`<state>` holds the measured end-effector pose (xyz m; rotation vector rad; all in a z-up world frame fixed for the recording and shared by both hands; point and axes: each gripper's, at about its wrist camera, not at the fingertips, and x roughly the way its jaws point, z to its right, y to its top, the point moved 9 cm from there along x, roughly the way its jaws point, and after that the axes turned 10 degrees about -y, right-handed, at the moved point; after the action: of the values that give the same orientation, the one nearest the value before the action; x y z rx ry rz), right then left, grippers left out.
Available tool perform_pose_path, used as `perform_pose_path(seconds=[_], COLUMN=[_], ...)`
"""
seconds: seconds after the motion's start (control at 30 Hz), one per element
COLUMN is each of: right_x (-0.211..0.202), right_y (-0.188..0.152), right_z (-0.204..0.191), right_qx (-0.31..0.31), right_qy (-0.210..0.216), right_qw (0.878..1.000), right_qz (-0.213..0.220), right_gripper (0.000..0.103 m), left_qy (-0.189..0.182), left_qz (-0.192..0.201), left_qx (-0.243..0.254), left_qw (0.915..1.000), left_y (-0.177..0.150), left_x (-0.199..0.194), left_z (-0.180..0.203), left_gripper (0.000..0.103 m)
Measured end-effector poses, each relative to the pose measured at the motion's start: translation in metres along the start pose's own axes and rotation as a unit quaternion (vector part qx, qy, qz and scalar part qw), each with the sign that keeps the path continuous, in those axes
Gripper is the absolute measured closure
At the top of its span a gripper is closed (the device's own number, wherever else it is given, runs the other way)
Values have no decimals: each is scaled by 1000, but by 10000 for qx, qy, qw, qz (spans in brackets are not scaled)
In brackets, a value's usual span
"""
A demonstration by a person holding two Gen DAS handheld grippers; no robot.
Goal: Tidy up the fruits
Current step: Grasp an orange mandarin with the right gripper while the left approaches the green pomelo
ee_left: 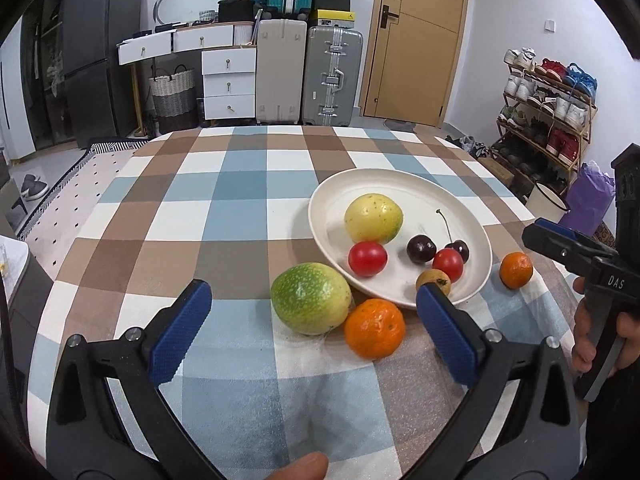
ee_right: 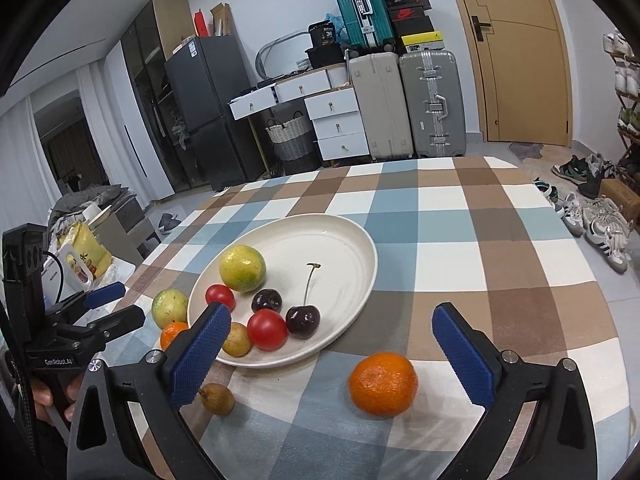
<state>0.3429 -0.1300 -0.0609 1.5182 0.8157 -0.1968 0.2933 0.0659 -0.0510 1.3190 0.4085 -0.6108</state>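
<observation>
On the checked tablecloth a white plate (ee_left: pixel 400 178) (ee_right: pixel 348 240) holds a yellow-green fruit (ee_left: pixel 373 218), two red tomatoes (ee_left: pixel 367 258), two dark cherries (ee_left: pixel 421 249) and a small brown fruit (ee_left: pixel 433 280). My left gripper (ee_left: pixel 314 296) is open, with a green fruit (ee_left: pixel 310 304) and an orange (ee_left: pixel 375 328) lying loose on the cloth between its fingers, untouched. My right gripper (ee_right: pixel 330 314) is open too. Another orange (ee_right: pixel 383 384) lies between its fingers, not pressed. A second small brown fruit (ee_right: pixel 217 398) sits on the cloth by the right gripper's left finger.
The table's far half is bare cloth (ee_left: pixel 248 184). Suitcases (ee_left: pixel 308 76), white drawers (ee_left: pixel 228 80) and a door (ee_left: pixel 416 40) stand behind it. A shoe rack (ee_left: pixel 548 120) is at the right. A thumb (ee_left: pixel 298 468) shows at the bottom edge of the left wrist view.
</observation>
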Motion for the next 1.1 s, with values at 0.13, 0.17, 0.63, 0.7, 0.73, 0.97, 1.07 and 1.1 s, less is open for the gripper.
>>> perform_pose_path(seconds=[0.13,0.17,0.63,0.7,0.73,0.97,1.07,1.1], right_x=[-1,1,23,27,29,37,37,37], right_y=[-2,-2,-24,-29,-31,-41,-42,-42], right_z=[8,9,27,28,28,30,28,28], right_qx=[66,83,100,79,68,10,-41,-55], right_qy=[-40,-44,-251,-272,-284,-343,-328,-333], right_qw=[10000,9999,9961,9952,9946,9918,9919,9920], right_qz=[-62,-93,-835,-940,-997,-1231,-1229,-1220], right_gripper=[1,1,1,1,2,20,26,28], left_qy=[43,40,82,94,96,97,101,94], left_qz=[-33,-65,-181,-175,-177,-222,-249,-241], left_qx=[-23,-53,-285,-300,-314,-407,-471,-496], left_qw=[10000,10000,9994,9994,9993,9989,9985,9984], left_y=[-3,-4,-13,-13,-14,-14,-15,-15], left_x=[5,6,22,23,23,26,28,28], left_z=[-6,-8,-24,-26,-26,-30,-33,-34], left_gripper=[1,1,1,1,1,1,1,1])
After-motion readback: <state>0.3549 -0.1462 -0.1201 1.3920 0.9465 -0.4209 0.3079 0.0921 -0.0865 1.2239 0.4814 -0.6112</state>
